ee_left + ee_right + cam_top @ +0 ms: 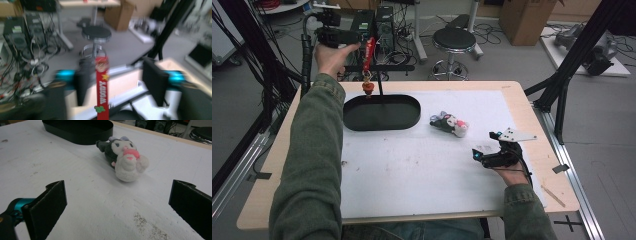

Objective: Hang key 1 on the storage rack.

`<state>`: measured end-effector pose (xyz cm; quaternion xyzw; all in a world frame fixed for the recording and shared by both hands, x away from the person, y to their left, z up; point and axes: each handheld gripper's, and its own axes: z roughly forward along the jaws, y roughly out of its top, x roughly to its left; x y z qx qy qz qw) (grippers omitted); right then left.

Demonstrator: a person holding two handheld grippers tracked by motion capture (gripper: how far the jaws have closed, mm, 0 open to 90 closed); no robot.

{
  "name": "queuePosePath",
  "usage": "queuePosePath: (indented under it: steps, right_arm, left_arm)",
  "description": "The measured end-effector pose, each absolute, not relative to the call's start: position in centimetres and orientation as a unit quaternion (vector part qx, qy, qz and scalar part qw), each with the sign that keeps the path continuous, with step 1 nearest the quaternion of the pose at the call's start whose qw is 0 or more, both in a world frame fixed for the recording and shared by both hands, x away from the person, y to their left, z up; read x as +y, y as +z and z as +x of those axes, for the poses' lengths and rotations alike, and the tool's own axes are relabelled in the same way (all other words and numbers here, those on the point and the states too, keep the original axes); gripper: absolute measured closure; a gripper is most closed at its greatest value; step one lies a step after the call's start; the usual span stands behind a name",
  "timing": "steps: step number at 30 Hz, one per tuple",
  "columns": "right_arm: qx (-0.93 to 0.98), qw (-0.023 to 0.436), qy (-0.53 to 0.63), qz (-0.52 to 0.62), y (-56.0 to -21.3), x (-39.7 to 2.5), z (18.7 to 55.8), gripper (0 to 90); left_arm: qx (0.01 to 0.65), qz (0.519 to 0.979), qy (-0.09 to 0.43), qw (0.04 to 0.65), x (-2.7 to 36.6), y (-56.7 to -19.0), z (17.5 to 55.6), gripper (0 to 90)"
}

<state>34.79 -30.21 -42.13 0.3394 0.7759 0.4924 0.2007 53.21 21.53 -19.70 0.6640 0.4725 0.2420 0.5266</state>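
Tabletop (522, 107) carries a white mat, and on it, toward the far left corner, sits a black oval tray (382, 112). A plush toy (449, 123) lies on its side on the mat near the middle, just right of the tray and apart from it.

Left gripper (358, 37) is raised beyond the far edge, above the tray's far end. A red lanyard strap (370, 54) hangs from it with a small red charm (368, 87) at the bottom. In the left gripper view the jaws stand well apart on either side of the strap (the picture is blurred, so whether either pad touches it cannot be told).

Right gripper (486, 147) rests near the right edge, jaws wide open and holding nothing, aimed at the toy.

Procedure, as judged: lower the left gripper until the charm sits inside the tray wall, then let the strap fold down after it. Keep the strap clear of the rim.

Lettering on the strap (103, 86) appears to read "WOODY".
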Motion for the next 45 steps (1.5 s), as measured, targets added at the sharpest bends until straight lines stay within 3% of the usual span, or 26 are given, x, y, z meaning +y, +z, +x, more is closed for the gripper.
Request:
queuePosePath:
  steps: [1,5,10,27,45]
  right_arm:
    - [0.777,0.202,0.490,0.339,-42.2,-30.2,34.8,0.5]
    - [0.776,0.207,0.486,0.344,-42.1,-30.5,34.8,0.5]
    - [0.770,0.211,0.493,0.345,-41.9,-30.7,34.7,0.5]
    - [0.772,0.213,0.493,0.342,-41.8,-30.5,34.9,0.5]
    - [0.776,0.213,0.486,0.342,-41.9,-30.3,34.9,0.5]
  left_arm:
    - [0.470,0.671,0.247,0.518,21.7,-19.7,53.1,10.6]
    - [0.454,0.700,0.222,0.504,22.4,-20.3,52.6,1.7]
    - [0.454,0.709,0.199,0.502,23.2,-21.3,51.1,1.7]
    - [0.424,0.716,0.207,0.515,25.0,-23.4,45.6,1.7]
    - [0.399,0.737,0.248,0.486,25.7,-26.8,41.7,1.7]
